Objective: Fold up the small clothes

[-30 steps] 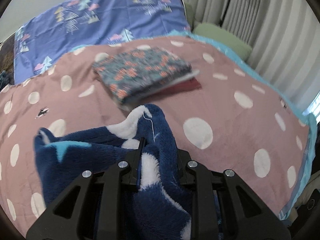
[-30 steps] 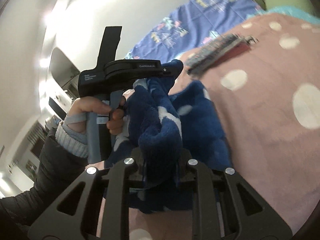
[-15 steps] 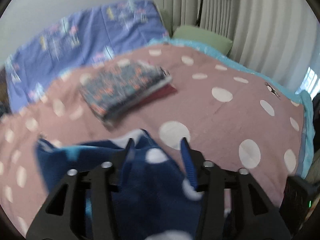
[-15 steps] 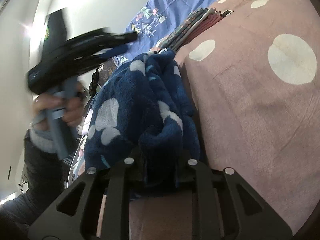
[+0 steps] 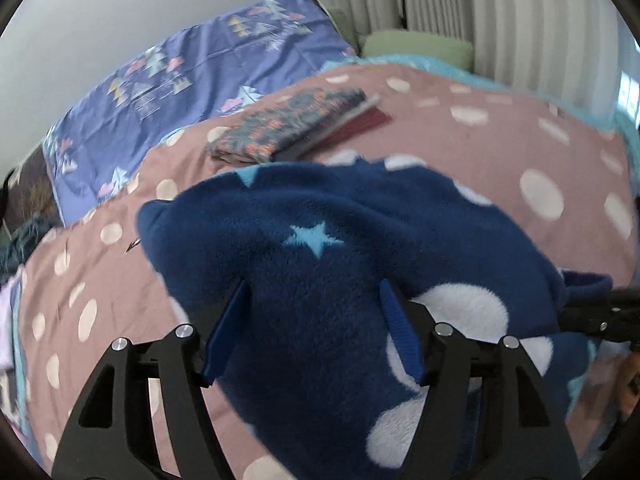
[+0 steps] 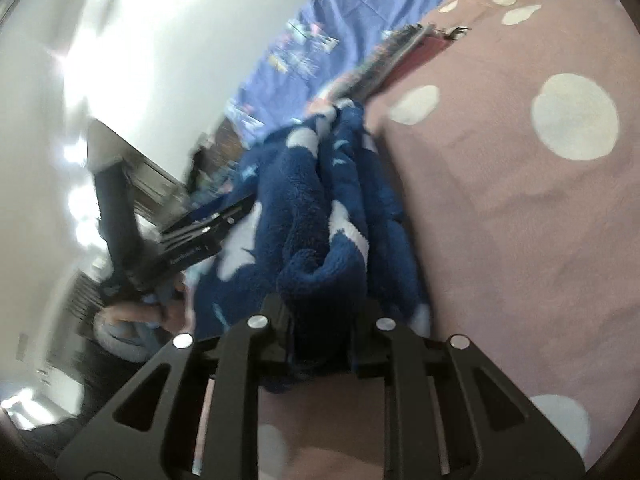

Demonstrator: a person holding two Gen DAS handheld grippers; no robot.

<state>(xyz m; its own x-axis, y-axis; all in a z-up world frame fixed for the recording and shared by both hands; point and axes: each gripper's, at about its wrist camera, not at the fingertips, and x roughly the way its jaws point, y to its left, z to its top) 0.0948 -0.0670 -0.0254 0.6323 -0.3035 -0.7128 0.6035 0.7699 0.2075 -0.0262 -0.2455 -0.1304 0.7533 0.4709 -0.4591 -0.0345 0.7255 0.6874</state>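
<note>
A dark blue fleece garment with white dots and light blue stars lies on the pink dotted bedspread. My left gripper is open just above it, its blue-padded fingers spread apart. My right gripper is shut on a bunched edge of the fleece garment. The right gripper shows at the right edge of the left wrist view. The left gripper shows in the right wrist view, held in a hand.
A stack of folded clothes, floral on top and dark red below, lies farther back on the bed. A purple patterned pillow is behind it. Curtains hang at the back right.
My left gripper has let go of the fleece and opened. The garment now lies spread flatter on the bed. The right gripper stays shut on its edge.
</note>
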